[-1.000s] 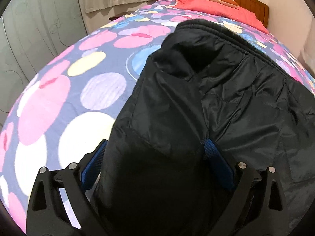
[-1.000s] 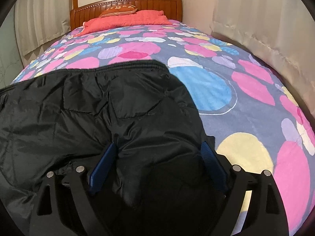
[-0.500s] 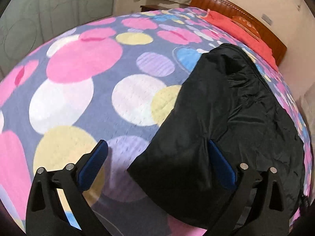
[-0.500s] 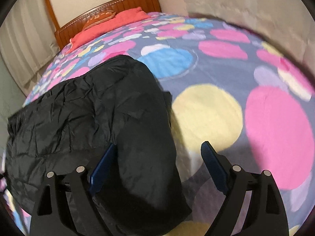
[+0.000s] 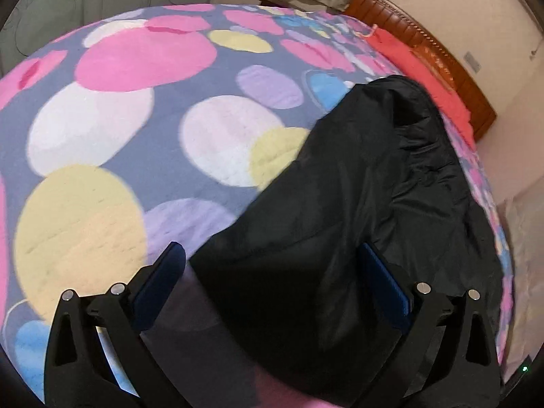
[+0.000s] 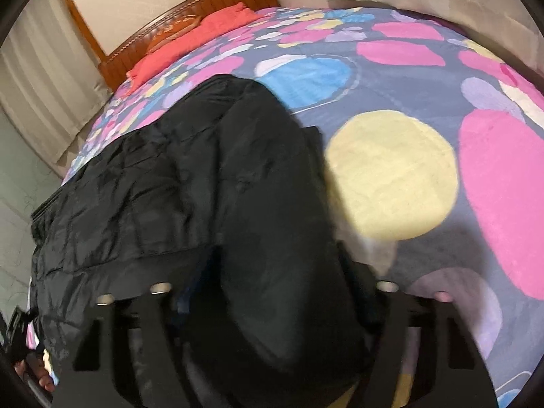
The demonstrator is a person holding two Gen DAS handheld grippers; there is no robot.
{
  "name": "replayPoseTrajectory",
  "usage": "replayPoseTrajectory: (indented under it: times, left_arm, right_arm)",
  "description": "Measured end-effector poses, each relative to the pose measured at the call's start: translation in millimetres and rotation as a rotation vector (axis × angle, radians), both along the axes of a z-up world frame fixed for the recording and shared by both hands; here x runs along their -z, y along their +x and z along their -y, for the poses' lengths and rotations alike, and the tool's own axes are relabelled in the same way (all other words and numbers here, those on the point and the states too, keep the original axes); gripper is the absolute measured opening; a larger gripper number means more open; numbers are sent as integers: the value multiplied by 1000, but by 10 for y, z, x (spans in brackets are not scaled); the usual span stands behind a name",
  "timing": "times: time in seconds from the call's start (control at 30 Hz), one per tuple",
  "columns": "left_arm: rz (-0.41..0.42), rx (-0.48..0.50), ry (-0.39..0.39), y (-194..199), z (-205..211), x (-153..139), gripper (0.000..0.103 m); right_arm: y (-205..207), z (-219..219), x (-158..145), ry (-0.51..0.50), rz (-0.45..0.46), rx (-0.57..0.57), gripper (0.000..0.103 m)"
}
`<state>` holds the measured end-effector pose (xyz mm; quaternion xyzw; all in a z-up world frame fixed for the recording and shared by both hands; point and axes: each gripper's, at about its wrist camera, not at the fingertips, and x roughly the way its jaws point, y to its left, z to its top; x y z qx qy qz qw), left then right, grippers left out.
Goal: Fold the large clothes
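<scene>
- Black padded garment [image 5: 357,210] lies on the bed, spread across the spotted bedspread [image 5: 112,136], stretching from the foot edge toward the headboard [image 6: 190,23]; red pillow [image 6: 190,37] at the head end.
- My left gripper [image 5: 272,285]: jaws wide open, the near corner of the garment between the blue pads, nothing pressing on it. Left pad [image 5: 159,282] over bare bedspread, right pad [image 5: 387,282] over the cloth.
- My right gripper [image 6: 272,289]: jaws have just been closing, a thick roll of the garment's side edge sits between them. View is blurred; can't tell if the pads actually bite the cloth yet.
- Change from a second ago: both views swing off the garment's middle out to its two near corners, one gripper per side edge; more bare bedspread shows beside each.
- Part of the garment's right side already lies doubled over itself in the right view.
- Meaning for task, my guess: corners being taken for the next fold; left still has to close. Slippery, puffy fabric, so a shallow pinch could slide out on lift.
</scene>
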<state>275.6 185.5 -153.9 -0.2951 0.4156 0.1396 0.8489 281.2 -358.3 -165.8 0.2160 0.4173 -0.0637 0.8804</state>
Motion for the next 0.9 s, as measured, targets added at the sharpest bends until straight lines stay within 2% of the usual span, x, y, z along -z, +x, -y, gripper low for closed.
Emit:
replayPoseTrajectory:
  times: [0.03,0.1,0.13,0.17,0.2,0.23,0.3,0.43,0.63,0.9]
  left_arm:
    - [15,7,-22,24,-4,5,100]
    - [34,5,-28,40,13,-1,78]
    - [42,12,-26,46,22,-13,72]
    - [66,42,-46,56,42,-27,52]
    - [73,57,-66,54,49,-25,42]
    - [79,59,-76,39,50,-34,39]
    - [90,74,-73,19,76,-68,27]
    - [107,97,-38,-96,113,-198,22]
    - [113,111,-50,-418,35,-302,21]
    - [91,124,-89,-1262,-70,-265,21]
  right_arm:
    - [1,-21,-6,-3,1,2,57]
    - [-1,-45,-13,-1,9,0,50]
    - [-12,-58,-21,-3,16,-1,45]
    - [-12,-64,-31,-3,20,-3,40]
    - [-20,-69,-44,-4,26,-6,38]
    - [-27,-73,-58,-5,31,-10,33]
    - [-58,-92,-94,-5,40,-14,29]
    - [-187,-129,-156,-3,52,-24,25]
    - [-570,-138,-171,21,53,-41,24]
    - [-1308,-148,-176,29,34,-69,24]
